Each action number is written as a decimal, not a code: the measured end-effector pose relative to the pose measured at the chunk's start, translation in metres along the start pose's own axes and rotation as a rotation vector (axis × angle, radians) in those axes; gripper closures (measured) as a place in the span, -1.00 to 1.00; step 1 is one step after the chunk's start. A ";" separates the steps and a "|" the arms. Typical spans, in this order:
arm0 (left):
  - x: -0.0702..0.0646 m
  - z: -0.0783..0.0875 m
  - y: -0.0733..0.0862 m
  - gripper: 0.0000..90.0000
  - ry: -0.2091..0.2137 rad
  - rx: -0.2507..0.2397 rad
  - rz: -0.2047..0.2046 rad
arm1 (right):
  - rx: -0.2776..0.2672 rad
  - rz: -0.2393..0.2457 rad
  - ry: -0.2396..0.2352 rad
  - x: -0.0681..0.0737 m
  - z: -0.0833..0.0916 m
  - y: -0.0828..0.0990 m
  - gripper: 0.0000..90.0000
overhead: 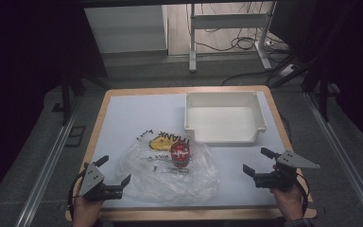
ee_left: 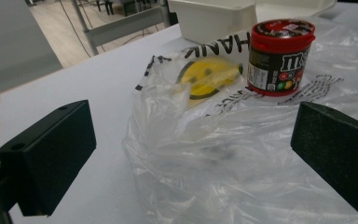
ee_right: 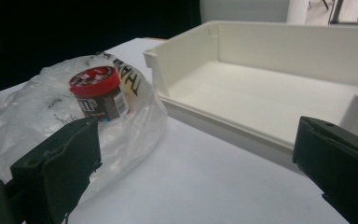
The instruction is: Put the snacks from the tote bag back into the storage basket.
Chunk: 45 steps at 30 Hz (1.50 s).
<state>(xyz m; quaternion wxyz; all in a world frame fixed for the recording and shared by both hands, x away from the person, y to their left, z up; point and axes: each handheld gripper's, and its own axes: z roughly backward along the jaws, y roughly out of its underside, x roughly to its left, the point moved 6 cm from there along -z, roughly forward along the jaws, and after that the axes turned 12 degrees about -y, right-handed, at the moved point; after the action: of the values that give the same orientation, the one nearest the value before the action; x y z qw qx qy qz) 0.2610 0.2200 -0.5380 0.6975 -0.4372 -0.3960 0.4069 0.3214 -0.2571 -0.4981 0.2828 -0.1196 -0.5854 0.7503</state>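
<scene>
Between the two released hand-held grippers, left (overhead: pixel 117 171) and right (overhead: pixel 256 161), the candy tub (overhead: pixel 180 155) stands on the plastic bag (overhead: pixel 170 177).

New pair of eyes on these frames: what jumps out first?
The red-lidded candy tub stands upright on a crumpled clear plastic bag with a yellow smiley print, near the table's middle. Behind it to the right sits an empty white tray. The left gripper and right gripper flank the bag, jaws wide open and holding nothing.
</scene>
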 end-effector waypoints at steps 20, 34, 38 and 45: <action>0.005 0.002 0.001 -1.00 0.010 -0.020 0.045 | 0.060 0.028 -0.017 -0.004 -0.005 0.007 -1.00; 0.004 0.003 -0.002 -1.00 0.026 -0.024 0.081 | 0.077 0.055 -0.045 -0.002 -0.009 0.008 -1.00; 0.004 0.003 -0.002 -1.00 0.020 -0.027 0.072 | 0.072 0.049 -0.048 -0.003 -0.008 0.007 -1.00; 0.003 0.004 -0.002 -1.00 0.014 -0.024 0.056 | 0.074 0.081 -0.036 -0.002 -0.009 0.005 -1.00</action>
<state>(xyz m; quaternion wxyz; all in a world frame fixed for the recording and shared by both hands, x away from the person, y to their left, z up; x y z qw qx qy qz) 0.2592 0.2235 -0.5343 0.6835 -0.4592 -0.3835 0.4182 0.3265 -0.2517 -0.5060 0.2458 -0.1191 -0.5569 0.7844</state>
